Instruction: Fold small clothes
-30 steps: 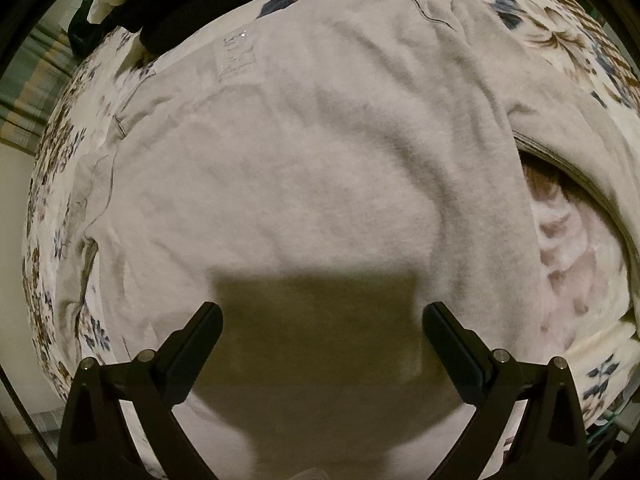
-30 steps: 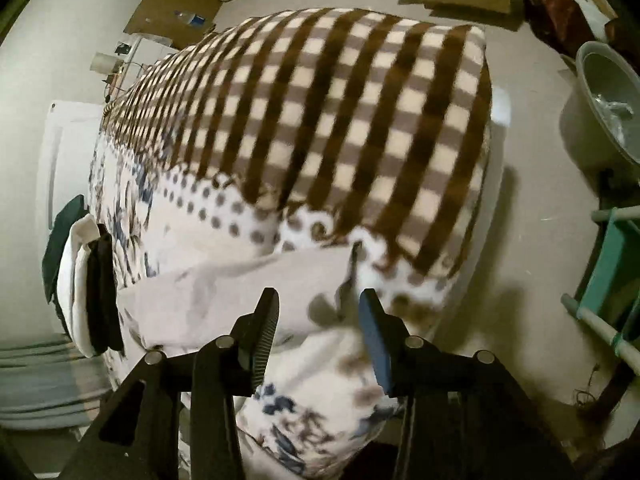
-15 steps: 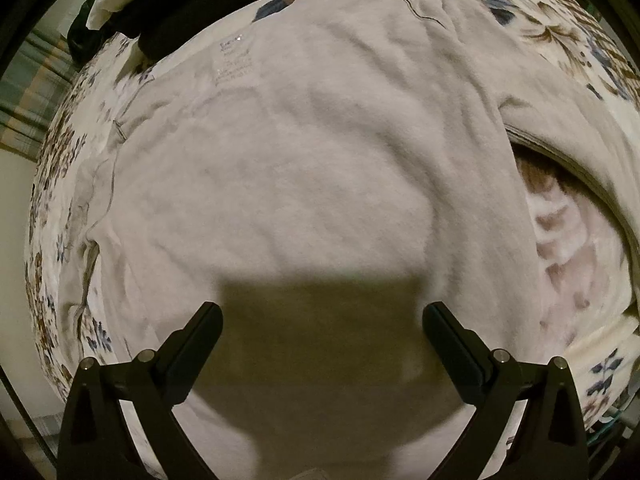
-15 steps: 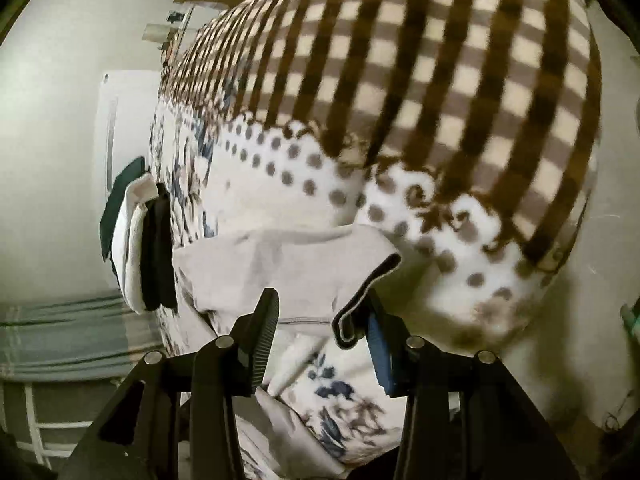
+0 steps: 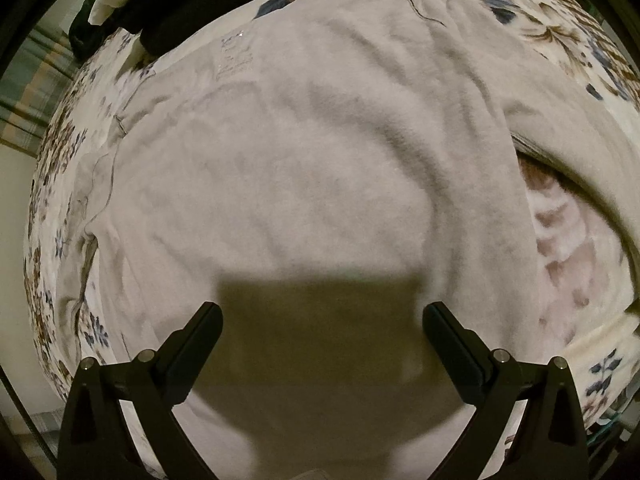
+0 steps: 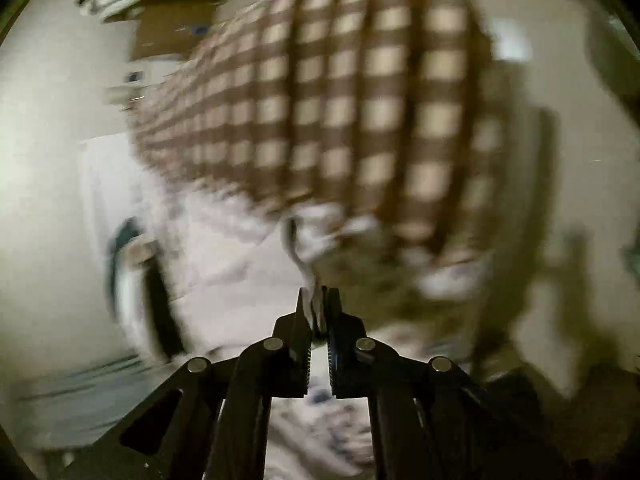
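A pale beige sweatshirt [image 5: 304, 176] lies spread flat on a floral blanket [image 5: 576, 60], inside out with a faint label print near its top. My left gripper [image 5: 322, 320] hovers over its lower middle, open and empty, casting a square shadow on the cloth. One sleeve [image 5: 580, 136] runs off to the right. In the blurred right wrist view my right gripper [image 6: 319, 300] is shut on the cuff end of that beige sleeve [image 6: 240, 260], which stretches away to the left.
A brown-and-cream checked blanket [image 6: 360, 112] covers the far bed. A stack of folded dark and white clothes [image 5: 132, 12] sits at the upper left, also showing in the right wrist view [image 6: 140, 280]. Bare floor [image 6: 560, 240] lies to the right of the bed.
My right gripper closed from open onto the sleeve cuff and is moving fast, blurring its view. My left gripper stayed open and nearly still over the sweatshirt.
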A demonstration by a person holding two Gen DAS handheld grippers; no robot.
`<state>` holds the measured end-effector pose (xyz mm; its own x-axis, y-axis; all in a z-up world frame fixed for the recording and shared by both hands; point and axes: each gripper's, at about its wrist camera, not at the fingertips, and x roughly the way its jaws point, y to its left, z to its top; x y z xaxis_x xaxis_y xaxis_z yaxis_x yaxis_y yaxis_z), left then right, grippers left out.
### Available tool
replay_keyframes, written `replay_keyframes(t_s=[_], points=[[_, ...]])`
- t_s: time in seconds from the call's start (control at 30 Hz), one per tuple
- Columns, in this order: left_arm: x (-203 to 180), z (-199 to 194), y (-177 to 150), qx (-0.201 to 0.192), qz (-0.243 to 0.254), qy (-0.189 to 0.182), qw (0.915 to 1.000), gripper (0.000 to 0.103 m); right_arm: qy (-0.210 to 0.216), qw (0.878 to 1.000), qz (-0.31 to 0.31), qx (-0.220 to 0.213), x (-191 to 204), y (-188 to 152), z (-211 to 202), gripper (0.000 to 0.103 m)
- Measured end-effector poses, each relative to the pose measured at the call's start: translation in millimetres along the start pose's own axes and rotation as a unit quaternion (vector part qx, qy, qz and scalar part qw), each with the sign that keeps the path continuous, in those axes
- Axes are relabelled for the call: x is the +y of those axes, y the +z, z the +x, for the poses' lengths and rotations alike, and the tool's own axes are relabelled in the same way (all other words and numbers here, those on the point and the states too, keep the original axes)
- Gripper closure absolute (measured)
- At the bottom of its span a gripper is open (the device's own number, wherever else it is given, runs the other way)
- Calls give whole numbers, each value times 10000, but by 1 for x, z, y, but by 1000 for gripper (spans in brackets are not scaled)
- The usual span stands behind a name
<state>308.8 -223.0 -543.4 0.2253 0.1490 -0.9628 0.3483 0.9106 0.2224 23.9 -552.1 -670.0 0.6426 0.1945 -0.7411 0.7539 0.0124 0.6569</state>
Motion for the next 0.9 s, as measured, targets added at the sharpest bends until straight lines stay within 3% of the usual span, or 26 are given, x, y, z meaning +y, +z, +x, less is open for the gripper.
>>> replay_keyframes(t_s=[0.07,0.1,0.13,0.27,0.43,0.57,0.67,0.7,0.73,0.77,0.9], points=[[0,0,1,11,-4,5,10000,0,-474,9987,163,4,-7,-1,2,81],[0,0,1,15,-4,5,10000,0,-684,9975,181,32,-8,-3,3,61],[0,0,1,16,2,9,10000,0,-666,9976,185,-42,-10,-5,-3,55],[0,1,0,-7,40,34,10000,0,-227,9994,36,-245,3,-33,-8,54],[2,7,2,131,-86,-7,9999,0,553,9978,357,73,16,-64,45,54],[6,13,4,241,-147,-97,9996,0,1116,9858,1189,-394,7,-65,78,54],[10,15,5,264,-174,-152,9994,0,1402,9707,1745,-872,6,-71,79,54],[11,16,5,257,-173,-162,9994,0,1440,9664,1842,-1067,8,-75,74,59],[12,16,5,248,-172,-173,9994,0,1419,9626,1864,-1363,12,-80,66,81],[13,16,5,245,-176,-184,9994,0,1352,9624,1805,-1516,16,-82,62,92],[33,19,3,270,-249,-321,9988,0,980,9676,1416,-1844,31,-72,35,97]])
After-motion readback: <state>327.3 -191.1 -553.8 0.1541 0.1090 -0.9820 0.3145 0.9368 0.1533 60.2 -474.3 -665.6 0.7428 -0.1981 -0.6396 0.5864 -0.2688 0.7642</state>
